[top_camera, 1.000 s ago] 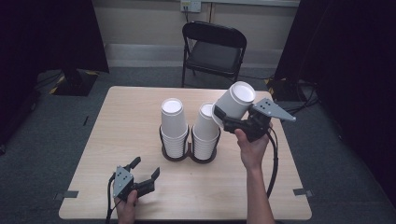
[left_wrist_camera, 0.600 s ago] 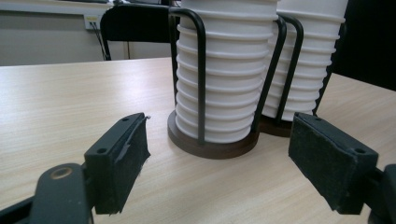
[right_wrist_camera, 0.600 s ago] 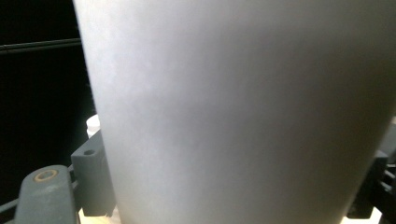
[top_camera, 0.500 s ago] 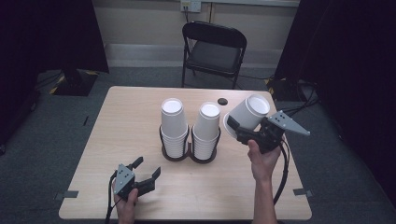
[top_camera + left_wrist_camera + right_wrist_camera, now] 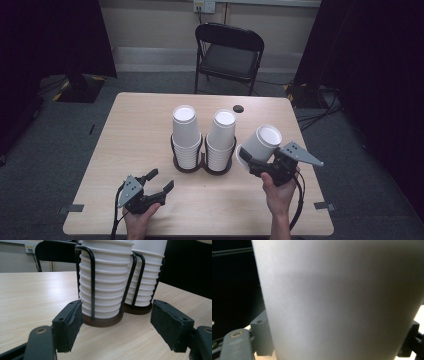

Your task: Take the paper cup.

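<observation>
Paper cup [image 5: 263, 143] sits clamped in my right gripper [image 5: 260, 162], tilted with its closed base up and away from me, held above the counter [image 5: 135, 125] just to the right of the two-ring wire holder [image 5: 202, 162]. In the right gripper view the cup's white wall [image 5: 342, 300] crowds close, with one grey finger [image 5: 262, 337] pressed against it on the left and the other dark finger at the far right edge — so my right fingers are closed on the cup. My right hand [image 5: 279, 192] grips the tool from below, its cable looping down beside my wrist. The holder carries two stacks of upside-down white cups: the left stack [image 5: 185, 135] and the right stack [image 5: 222, 140], standing side by side and upright, each inside its own ring. My left gripper [image 5: 159, 183] rests low near the front left of the counter, well apart from the holder, and its fingers are spread wide with nothing between them. In the left gripper view the two black pads [image 5: 68, 323] frame the base of the nearer stack [image 5: 106, 285] and its wire loop [image 5: 93, 282] — touching neither. A small dark round object [image 5: 238, 108] lies on the counter behind the stacks, and a black folding chair [image 5: 227, 52] stands beyond the far edge.
</observation>
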Action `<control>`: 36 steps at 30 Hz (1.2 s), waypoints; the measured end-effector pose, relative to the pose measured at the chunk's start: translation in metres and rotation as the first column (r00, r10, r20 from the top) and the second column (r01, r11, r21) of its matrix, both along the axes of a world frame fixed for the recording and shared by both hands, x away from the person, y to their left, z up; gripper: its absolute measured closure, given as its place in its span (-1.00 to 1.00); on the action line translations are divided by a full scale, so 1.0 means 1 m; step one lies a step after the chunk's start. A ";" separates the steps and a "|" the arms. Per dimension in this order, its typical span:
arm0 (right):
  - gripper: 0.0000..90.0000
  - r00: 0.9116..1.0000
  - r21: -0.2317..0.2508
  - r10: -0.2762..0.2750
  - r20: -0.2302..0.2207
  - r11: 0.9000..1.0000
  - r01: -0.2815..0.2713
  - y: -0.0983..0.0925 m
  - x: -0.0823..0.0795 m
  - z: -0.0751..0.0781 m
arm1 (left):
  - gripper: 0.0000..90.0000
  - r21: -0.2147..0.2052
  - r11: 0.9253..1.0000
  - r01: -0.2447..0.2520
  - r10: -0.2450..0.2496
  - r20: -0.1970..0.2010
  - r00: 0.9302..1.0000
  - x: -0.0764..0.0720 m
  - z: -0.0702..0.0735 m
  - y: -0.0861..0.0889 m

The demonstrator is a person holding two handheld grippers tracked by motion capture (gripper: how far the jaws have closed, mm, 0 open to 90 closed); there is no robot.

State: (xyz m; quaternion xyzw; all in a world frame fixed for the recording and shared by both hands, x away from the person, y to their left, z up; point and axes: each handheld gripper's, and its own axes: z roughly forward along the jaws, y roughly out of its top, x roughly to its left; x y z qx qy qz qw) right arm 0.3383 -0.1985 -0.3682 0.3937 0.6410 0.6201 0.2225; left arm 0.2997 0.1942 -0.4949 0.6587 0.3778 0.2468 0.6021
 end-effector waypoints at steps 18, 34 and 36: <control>-0.68 0.990 0.151 0.102 -0.093 0.985 -0.087 0.026 -0.020 -0.055 | -0.42 -0.081 0.990 0.114 -0.115 -0.002 0.993 -0.002 0.002 -0.025; -0.67 0.962 0.330 0.225 -0.156 0.930 -0.164 0.051 -0.025 -0.084 | -0.08 -0.068 0.973 0.219 -0.213 0.085 0.973 -0.003 0.007 -0.049; -0.67 0.958 0.352 0.241 -0.157 0.920 -0.174 0.055 -0.027 -0.085 | -0.07 -0.089 0.971 0.223 -0.215 0.088 0.973 -0.002 0.007 -0.051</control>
